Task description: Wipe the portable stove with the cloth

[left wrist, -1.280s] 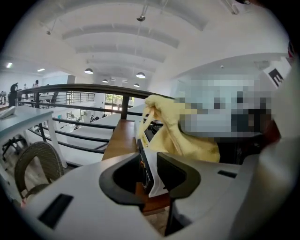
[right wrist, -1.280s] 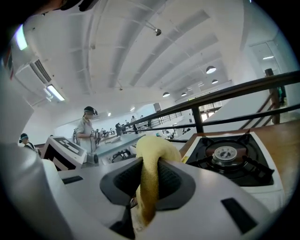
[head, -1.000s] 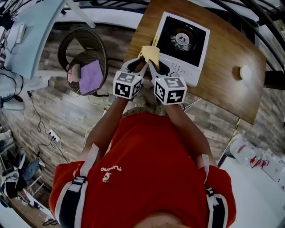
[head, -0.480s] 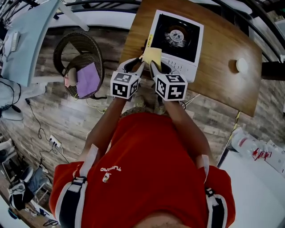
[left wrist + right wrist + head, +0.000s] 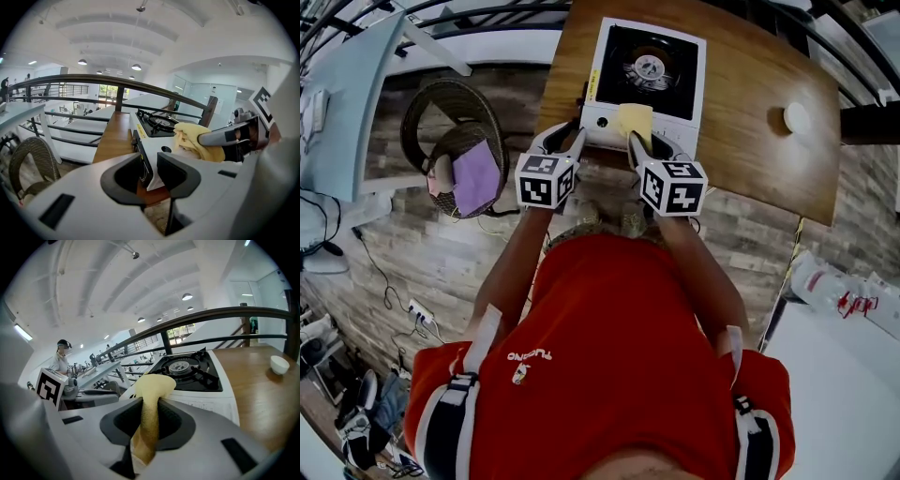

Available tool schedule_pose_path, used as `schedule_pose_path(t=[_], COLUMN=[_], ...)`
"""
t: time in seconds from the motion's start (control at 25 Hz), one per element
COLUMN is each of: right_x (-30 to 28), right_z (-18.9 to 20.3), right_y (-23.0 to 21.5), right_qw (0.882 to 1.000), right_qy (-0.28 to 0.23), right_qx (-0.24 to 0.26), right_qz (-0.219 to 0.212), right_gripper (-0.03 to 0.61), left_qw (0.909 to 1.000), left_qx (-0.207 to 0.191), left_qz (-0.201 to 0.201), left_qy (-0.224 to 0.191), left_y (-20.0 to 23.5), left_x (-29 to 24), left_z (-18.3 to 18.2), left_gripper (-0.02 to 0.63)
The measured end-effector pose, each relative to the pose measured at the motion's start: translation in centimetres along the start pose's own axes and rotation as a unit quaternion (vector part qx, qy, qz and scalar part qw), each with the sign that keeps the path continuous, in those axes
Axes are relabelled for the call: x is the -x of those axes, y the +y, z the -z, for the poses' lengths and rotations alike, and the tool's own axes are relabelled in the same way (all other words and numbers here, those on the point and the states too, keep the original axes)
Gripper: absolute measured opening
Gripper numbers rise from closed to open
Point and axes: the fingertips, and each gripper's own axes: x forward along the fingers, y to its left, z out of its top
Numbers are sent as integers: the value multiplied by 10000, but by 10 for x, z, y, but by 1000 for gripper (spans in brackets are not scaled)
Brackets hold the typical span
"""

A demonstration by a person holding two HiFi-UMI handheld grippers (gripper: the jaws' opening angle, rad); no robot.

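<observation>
The portable stove (image 5: 647,80), white with a black burner top, stands on the wooden table (image 5: 759,150). In the head view my right gripper (image 5: 636,137) is shut on a yellow cloth (image 5: 635,119), which lies against the stove's white front panel. The right gripper view shows the cloth (image 5: 152,385) pinched between the jaws of that gripper (image 5: 151,405), just before the stove (image 5: 187,369). My left gripper (image 5: 571,137) sits at the stove's front left corner. In the left gripper view its jaws (image 5: 147,161) stand narrowly apart around that corner edge (image 5: 143,157), with the cloth (image 5: 192,138) to the right.
A small white bowl (image 5: 796,117) rests on the table's right side, and it also shows in the right gripper view (image 5: 280,364). A wicker chair (image 5: 441,103) with a purple cushion (image 5: 476,178) stands left of the table. A dark railing (image 5: 117,84) runs behind the table.
The left gripper has let go of the cloth and moved left to the stove's corner. The right gripper has carried the cloth right, onto the front panel.
</observation>
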Motion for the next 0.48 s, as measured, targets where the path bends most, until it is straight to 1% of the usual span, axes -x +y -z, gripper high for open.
schedule_pose_path(t=[0.48], right_x=[47], right_z=[12], right_y=[-68], right_qw=[9972], right_qy=[-90], right_qx=[-270], right_qz=[690], right_gripper=[84], left_qw=[10000], left_qx=[-12], left_qz=[31], left_qy=[52], left_y=[0], left_x=[-3], left_z=[1], left_gripper=[107])
